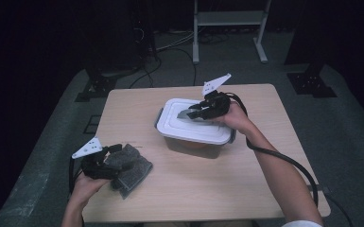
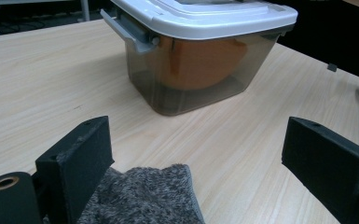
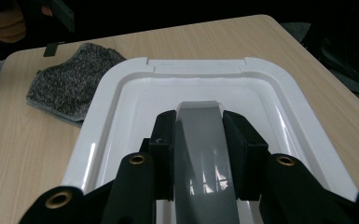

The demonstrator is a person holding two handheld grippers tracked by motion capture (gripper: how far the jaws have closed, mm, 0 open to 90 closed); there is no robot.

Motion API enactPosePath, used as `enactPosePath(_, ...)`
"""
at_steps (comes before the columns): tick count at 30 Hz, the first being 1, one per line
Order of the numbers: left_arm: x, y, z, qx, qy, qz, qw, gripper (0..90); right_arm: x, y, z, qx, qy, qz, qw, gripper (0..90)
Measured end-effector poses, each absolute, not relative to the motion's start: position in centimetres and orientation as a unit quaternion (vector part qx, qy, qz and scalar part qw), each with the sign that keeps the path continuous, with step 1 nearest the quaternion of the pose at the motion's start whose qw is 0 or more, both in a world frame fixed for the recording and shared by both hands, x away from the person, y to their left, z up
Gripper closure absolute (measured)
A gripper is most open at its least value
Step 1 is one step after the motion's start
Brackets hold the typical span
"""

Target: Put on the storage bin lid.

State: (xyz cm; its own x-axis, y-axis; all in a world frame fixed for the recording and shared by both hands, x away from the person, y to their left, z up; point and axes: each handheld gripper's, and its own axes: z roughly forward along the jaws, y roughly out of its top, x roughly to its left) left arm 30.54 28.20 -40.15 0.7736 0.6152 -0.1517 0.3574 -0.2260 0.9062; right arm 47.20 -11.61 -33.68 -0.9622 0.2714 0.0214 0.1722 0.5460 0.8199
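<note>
A smoky see-through box (image 1: 194, 145) with a white lid (image 1: 184, 126) stands mid-table; something orange (image 2: 205, 60) lies inside it. My right gripper (image 1: 195, 112) reaches over the lid from the right and is shut on the lid's grey handle (image 3: 200, 140), which fills the gap between both pads (image 3: 165, 135). A grey fuzzy cloth (image 1: 131, 168) lies at the table's front left. My left gripper (image 1: 122, 160) rests over it, jaws wide open. In the left gripper view the cloth (image 2: 144, 196) sits low beside one jaw, not pinched.
A grey side latch (image 2: 130, 32) sticks out at the box's end. The wooden table (image 1: 264, 123) has bare wood right of and in front of the box. A white metal frame (image 1: 229, 21) and cables (image 1: 170, 47) stand on the floor behind.
</note>
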Motion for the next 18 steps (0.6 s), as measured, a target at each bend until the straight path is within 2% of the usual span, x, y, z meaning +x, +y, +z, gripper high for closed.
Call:
enactPosePath(9,30.53,28.33,-40.14,0.771,0.316,0.120,0.539,8.0,47.16,-11.71,-33.76,0.128,0.877,0.460,0.050,64.3)
enactPosePath(18,30.52,28.32,-40.15,0.772,0.317,0.120,0.537,8.0,46.96,-12.05,-33.24,0.131,0.872,0.469,0.047,57.2)
